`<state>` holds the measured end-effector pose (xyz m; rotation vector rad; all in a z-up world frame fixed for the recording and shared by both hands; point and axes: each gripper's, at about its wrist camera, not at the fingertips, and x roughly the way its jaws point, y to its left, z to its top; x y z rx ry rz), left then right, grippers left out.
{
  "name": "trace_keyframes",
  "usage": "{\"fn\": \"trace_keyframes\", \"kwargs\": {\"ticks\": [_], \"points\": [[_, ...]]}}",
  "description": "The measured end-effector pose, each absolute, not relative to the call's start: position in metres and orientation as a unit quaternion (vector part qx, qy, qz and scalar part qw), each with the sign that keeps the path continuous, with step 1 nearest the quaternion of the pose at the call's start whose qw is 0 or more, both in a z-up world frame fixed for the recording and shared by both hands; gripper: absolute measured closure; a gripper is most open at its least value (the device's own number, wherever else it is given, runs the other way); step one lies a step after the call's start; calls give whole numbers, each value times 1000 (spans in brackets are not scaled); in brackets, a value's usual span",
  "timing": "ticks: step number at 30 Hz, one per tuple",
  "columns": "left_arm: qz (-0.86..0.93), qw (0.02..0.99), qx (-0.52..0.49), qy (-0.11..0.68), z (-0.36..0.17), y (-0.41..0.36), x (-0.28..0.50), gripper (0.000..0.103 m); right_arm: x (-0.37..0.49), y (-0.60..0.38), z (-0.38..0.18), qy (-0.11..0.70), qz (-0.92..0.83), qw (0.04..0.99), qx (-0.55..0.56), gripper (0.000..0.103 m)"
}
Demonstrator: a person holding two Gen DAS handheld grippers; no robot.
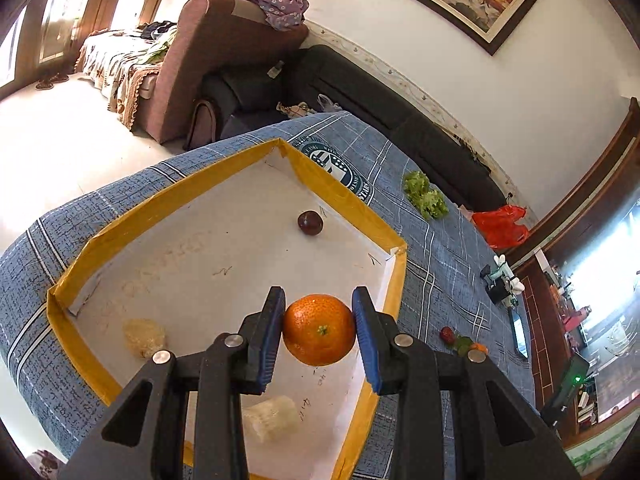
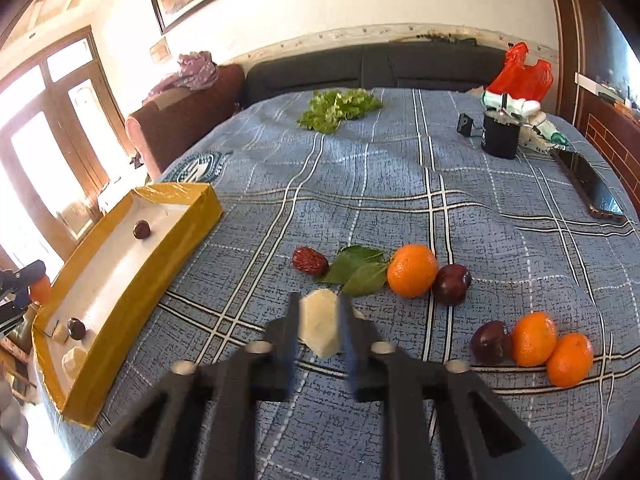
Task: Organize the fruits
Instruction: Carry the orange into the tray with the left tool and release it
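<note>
L gripper point(image 1: 319, 330) was clenched on an orange point(image 1: 319, 329) above the yellow tray point(image 1: 352, 204); R gripper point(image 2: 318, 328) straddled a white chunk point(image 2: 319, 327), grip unclear w/ blur

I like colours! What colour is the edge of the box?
Yellow, around a white inside. The box shows best in the left wrist view.
</note>
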<state>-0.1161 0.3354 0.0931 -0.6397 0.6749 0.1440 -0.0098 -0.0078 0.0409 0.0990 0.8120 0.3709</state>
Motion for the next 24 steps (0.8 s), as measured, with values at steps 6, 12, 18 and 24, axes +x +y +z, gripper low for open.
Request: {"fn": "trace_keyframes", "kwargs": {"ticks": [6, 12, 18, 24], "points": [[73, 888, -321, 320, 88, 345, -125, 69, -4, 6, 32, 408, 178, 895, 37, 35], [92, 883, -328, 324, 80, 359, -133, 69, -5, 14, 30, 396, 140, 908, -8, 67], [110, 873, -349, 322, 71, 379, -141, 69, -5, 3, 31, 406, 148, 902, 9, 74], [123, 871, -355, 318, 66, 392, -146, 69, -13, 8, 60, 389, 167, 906, 23, 97]]}}
